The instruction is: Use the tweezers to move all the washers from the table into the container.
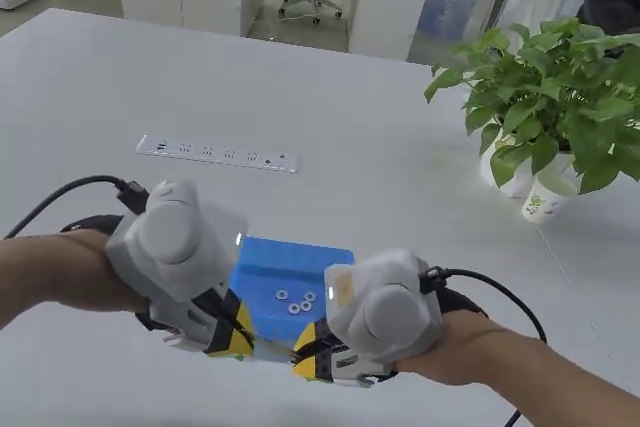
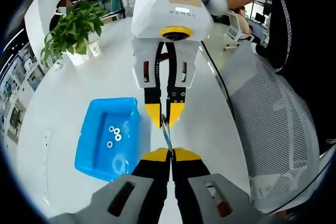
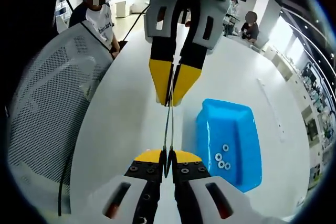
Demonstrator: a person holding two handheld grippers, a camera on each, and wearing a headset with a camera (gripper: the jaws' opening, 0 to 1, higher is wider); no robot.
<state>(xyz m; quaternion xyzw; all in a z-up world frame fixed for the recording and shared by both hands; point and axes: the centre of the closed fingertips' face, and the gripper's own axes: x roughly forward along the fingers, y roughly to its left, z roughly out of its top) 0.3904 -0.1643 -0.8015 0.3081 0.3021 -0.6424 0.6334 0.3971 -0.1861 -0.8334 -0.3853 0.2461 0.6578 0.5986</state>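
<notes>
The left gripper (image 2: pixel 171 153) and right gripper (image 3: pixel 167 157) meet tip to tip, both clamped on the tweezers (image 3: pixel 169 124). Just beside their jaws, the blue container (image 2: pixel 93 156) holds 4 washers (image 2: pixel 118 137) (the right gripper's casing reads roughly "KENSE").

Ahead of me on my pale grey tabletop (image 1: pixel 350 127) lies a flat white power strip (image 1: pixel 217 154); a leafy green potted plant (image 1: pixel 548 87) stands well apart, far right.
</notes>
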